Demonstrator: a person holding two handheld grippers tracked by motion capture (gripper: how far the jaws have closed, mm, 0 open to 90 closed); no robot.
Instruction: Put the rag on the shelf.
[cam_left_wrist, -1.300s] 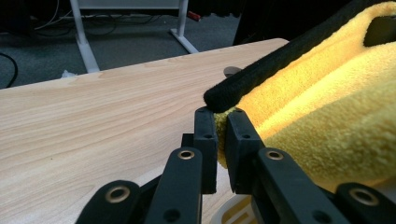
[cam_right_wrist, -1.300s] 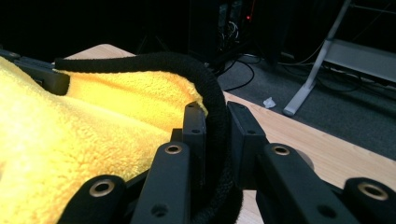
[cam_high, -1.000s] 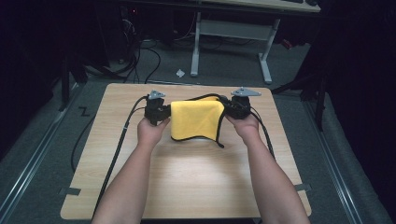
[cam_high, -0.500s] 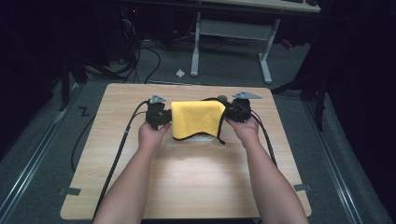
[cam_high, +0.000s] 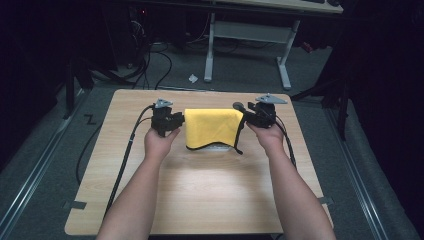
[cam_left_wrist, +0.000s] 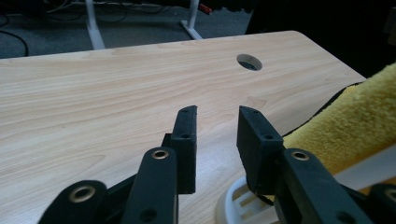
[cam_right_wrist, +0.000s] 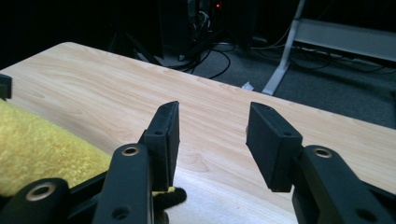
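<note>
From the high view I find the yellow microfibre cloth (cam_high: 212, 128) draped over a white rack-like object (cam_high: 220, 148) near the middle of the far half of the wooden table (cam_high: 200, 190); only a pale edge of that object shows under the cloth's dark-trimmed lower hem. My left gripper (cam_high: 172, 121) sits just beside the cloth's left edge and my right gripper (cam_high: 250, 116) just beside its right edge, each carried by a hand resting low over the tabletop. In the left gripper view the left gripper's jaws stand parted with bare table between them; they have just been opening, and nothing lies between the pads. The cloth (cam_left_wrist: 355, 126) lies off to one side of those jaws, over the white rack-like object (cam_left_wrist: 233, 205). In the right gripper view the right gripper's (cam_right_wrist: 212, 140) jaws are likewise spread, have just been opening, and hold nothing; the cloth (cam_right_wrist: 42, 149) lies beside them.
</note>
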